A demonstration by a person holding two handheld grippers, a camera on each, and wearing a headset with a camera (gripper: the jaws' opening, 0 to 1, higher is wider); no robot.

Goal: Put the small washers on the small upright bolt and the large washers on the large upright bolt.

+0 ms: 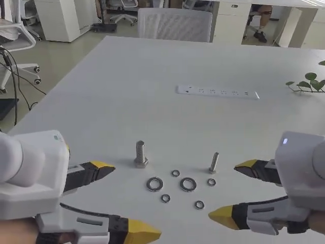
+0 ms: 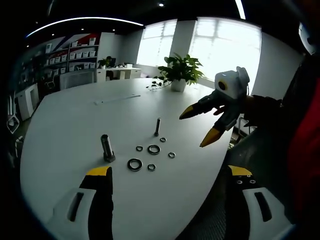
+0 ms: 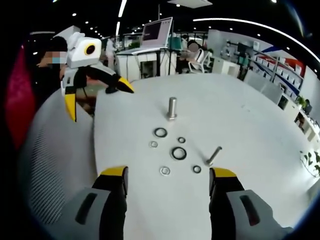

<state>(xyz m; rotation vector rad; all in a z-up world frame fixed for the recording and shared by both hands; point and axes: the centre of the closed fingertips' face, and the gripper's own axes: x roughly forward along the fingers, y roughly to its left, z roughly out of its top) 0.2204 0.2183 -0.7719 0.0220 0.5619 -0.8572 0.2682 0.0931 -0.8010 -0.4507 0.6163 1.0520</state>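
Your left tool [image 1: 124, 201]: jaws spread wide, yellow tips well apart, nothing between them, nothing touched; it hangs over the near left part of the desk [image 1: 152, 101]. Your right tool [image 1: 231, 190]: likewise wide open and empty, held over the near right part of the desk, touching nothing. The two tools face each other, with the parts lying between them. In each gripper view the bolts and washers sit ahead of that tool's jaws, well clear of the tips. Item, large bolt [image 1: 141, 154]: upright on its head, near the farther tip of your left tool but apart from it, no washer on its shank. Item, small bolt [image 1: 214, 162]: upright on its head, just left of the farther tip of your right tool and apart from it, shank likewise bare. Items, large washers [image 1: 154, 184]: two, flat on the desk, side by side, nearer you than the bolts and between them. Items, small washers [image 1: 175, 173]: four, flat and loose around the large pair, one just behind the gap between that pair, one just in front of the small bolt, two nearest you. No washer touches a bolt. Farther out: a white power strip [image 1: 217, 92] lying across the desk, a plant [image 1: 307, 84] at the right edge, a chair [image 1: 174, 24] at the far end.
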